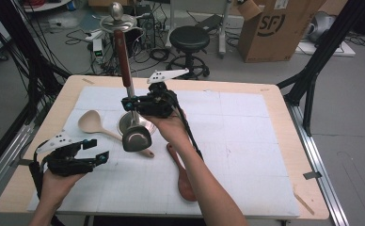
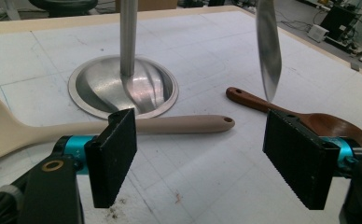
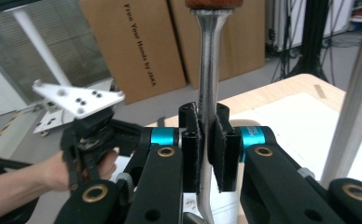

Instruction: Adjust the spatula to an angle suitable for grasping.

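My right gripper is shut on the metal shaft of a spatula with a red-brown handle. It holds the spatula upright, and the grey head hangs over the utensil stand's round base. The head shows edge-on as a spatula blade. The stand's pole rises beside it. My left gripper is open and empty, low at the front left. A beige spoon lies just beyond its jaws. A brown wooden spoon lies further right.
A white mat covers the wooden table. Behind the table stand a black stool and a cardboard box, with cables on the floor. Black frame legs stand at the right edge.
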The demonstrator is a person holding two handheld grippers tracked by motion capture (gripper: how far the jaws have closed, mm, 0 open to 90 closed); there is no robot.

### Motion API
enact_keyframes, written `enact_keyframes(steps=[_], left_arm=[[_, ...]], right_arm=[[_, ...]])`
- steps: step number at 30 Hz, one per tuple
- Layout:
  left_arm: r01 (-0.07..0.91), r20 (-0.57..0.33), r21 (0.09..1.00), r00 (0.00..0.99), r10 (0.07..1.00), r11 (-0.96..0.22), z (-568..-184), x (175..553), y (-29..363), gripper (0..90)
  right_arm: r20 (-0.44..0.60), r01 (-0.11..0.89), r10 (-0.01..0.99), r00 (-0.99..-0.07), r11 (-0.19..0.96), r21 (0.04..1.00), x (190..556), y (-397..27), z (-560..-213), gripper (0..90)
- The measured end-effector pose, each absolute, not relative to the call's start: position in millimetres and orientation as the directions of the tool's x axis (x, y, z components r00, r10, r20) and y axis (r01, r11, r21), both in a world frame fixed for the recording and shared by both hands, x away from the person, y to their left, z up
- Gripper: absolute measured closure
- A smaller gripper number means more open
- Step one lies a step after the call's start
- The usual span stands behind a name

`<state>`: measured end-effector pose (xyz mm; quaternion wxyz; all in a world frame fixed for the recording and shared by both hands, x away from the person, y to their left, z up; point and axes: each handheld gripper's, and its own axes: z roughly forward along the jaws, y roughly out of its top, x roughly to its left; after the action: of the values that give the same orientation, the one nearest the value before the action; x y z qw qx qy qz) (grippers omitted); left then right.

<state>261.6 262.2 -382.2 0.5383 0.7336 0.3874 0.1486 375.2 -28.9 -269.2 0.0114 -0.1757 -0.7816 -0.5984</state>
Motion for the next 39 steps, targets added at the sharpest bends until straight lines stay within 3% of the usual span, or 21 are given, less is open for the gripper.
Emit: enact_keyframes(steps=[39], left_arm=[[0.405, -0.204, 0.908, 0.653, 0.730, -0.109, -383, 263, 265, 26.5]], right_arm=[[0.233, 0.333, 0.374, -0.898, 0.229, 0.915, 408, -9, -280, 80.4]])
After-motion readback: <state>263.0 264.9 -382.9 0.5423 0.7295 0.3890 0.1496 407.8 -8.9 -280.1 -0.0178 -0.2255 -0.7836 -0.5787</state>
